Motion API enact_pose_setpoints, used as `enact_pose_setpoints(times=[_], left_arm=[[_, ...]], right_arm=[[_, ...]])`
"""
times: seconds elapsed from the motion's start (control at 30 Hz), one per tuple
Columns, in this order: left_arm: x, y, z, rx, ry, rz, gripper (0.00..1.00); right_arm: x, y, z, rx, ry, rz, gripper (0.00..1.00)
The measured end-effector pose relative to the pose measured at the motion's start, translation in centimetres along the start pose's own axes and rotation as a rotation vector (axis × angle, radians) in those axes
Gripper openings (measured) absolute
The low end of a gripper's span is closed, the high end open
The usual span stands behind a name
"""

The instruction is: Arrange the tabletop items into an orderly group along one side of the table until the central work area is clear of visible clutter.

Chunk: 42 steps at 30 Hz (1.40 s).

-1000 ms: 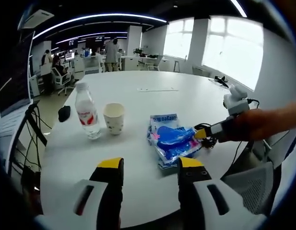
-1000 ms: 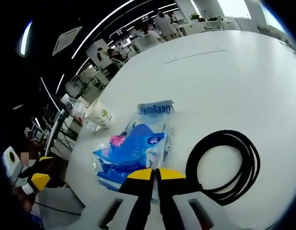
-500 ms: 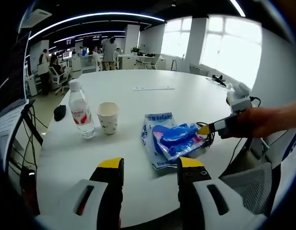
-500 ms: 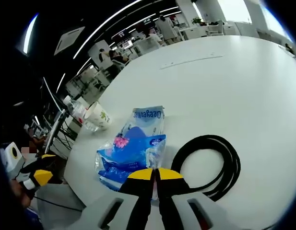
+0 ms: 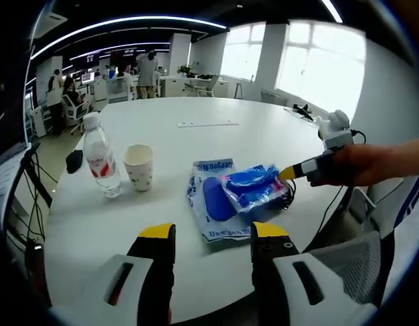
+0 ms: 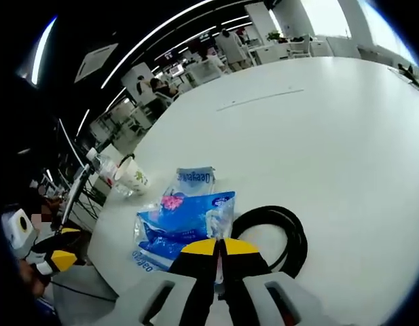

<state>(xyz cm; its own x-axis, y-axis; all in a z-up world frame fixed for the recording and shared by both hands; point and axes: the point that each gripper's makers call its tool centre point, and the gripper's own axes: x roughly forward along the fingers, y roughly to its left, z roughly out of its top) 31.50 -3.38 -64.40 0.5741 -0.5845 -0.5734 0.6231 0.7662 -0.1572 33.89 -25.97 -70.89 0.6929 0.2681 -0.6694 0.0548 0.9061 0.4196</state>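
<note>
Relative to 1 s ago, the top blue pack (image 6: 185,219) has been dragged across the lower pack (image 5: 209,204), toward the cable (image 6: 270,238). Right tool (image 6: 219,246): jaws closed, pinching the near edge of the top pack directly ahead of its tips. Left tool (image 5: 212,234): jaws apart, holding nothing, above the table (image 5: 195,136) edge. Bottle (image 5: 97,159) and cup (image 5: 139,166) stand ahead-left of the left tool, the nearer tool for them. Judged next: release the pack beside the cable.
</note>
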Motion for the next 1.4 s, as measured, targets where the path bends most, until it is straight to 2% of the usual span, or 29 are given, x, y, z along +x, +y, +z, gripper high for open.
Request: enact_pose_setpoints(times=[0.47, 1.03, 1.4], left_arm=[[0.2, -0.7, -0.2, 0.006, 0.002, -0.015, 0.43], [-0.3, -0.4, -0.8, -0.017, 0.013, 0.005, 0.43], [-0.8, 0.3, -1.3, -0.042, 0.021, 0.039, 0.43]], right_arm=[[-1.0, -3.2, 2.8, 0.016, -0.051, -0.048, 0.00], [0.1, -7.8, 6.8, 0.033, -0.073, -0.122, 0.00], [1.2, -10.3, 7.5, 0.046, -0.048, -0.158, 0.00]])
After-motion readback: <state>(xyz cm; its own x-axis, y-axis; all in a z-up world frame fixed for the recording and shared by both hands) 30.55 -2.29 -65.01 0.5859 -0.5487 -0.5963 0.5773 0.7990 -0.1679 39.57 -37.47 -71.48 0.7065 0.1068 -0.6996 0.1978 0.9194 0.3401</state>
